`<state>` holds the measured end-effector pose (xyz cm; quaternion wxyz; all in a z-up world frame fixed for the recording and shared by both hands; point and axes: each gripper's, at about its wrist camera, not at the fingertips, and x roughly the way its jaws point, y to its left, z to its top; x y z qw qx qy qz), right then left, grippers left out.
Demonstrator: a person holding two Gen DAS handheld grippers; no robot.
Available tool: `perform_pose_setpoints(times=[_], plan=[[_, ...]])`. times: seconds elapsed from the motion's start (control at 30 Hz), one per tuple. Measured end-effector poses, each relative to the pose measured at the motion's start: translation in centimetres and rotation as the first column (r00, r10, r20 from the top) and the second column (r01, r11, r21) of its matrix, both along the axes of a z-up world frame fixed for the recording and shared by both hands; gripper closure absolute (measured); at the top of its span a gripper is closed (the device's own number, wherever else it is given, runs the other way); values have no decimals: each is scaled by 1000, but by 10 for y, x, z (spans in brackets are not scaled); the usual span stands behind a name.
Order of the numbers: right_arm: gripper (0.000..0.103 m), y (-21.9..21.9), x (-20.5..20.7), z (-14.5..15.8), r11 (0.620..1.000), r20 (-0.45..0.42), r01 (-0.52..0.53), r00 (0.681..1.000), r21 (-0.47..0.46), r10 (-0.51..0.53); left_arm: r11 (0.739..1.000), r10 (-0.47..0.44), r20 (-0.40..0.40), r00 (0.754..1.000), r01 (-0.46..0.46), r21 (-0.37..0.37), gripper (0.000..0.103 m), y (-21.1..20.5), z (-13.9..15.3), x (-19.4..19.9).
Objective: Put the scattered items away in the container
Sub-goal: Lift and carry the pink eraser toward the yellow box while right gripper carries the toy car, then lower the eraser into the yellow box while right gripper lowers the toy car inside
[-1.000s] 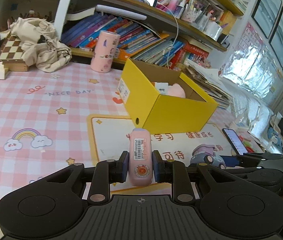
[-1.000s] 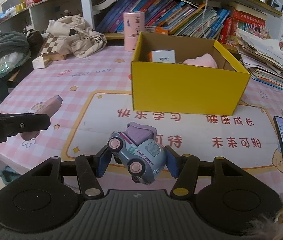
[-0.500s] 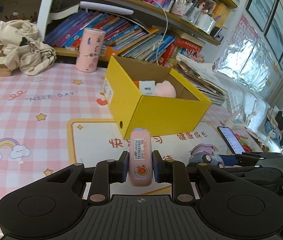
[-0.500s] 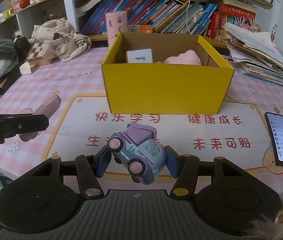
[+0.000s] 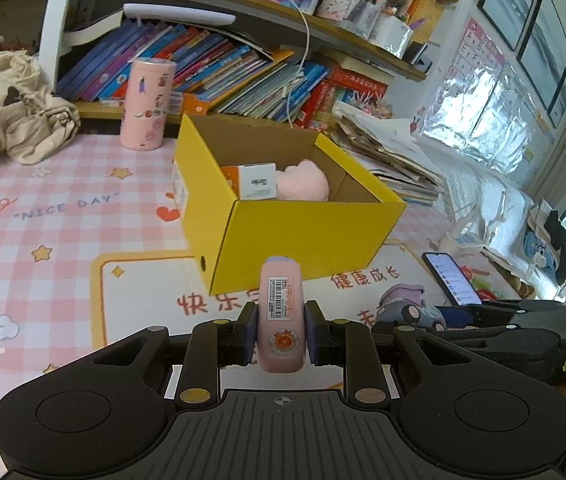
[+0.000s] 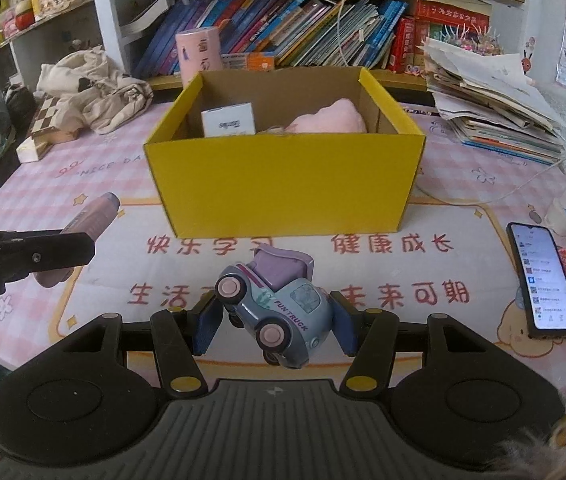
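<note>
The left hand-held gripper [image 5: 279, 334] clamped a pink bottle [image 5: 280, 318], the right hand-held gripper [image 6: 275, 322] a tilted toy truck [image 6: 279, 300] — either could strike the near wall of the yellow box [image 6: 283, 188] ahead.

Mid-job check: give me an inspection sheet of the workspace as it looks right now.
Surface: pink checked tablecloth with a printed mat.
Job's things: yellow box open, holding a small white box and a pink plush.
Clutter: phone, pink tumbler, cloth heap, paper stack.
Grippers: left gripper shut on pink tube; right gripper shut on toy truck.
Cables: white cable across table.
Surroundings: bookshelf.
</note>
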<state>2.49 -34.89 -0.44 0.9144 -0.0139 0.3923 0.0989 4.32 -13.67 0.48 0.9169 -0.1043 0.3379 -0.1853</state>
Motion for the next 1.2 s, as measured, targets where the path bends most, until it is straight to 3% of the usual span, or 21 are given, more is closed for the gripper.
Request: perform_pose_setpoints(times=[0.3, 0.73, 1.2], plan=[[48, -18, 24, 1, 1000, -5, -14, 1000, -4, 14, 1000, 15, -6, 1000, -15, -2, 80, -16, -1, 19], [48, -47, 63, 26, 998, 147, -67, 987, 6, 65, 999, 38, 60, 997, -40, 31, 80, -50, 13, 51], [48, -63, 128, 42, 983, 206, -181, 964, 45, 168, 987, 124, 68, 990, -130, 93, 80, -69, 19, 94]])
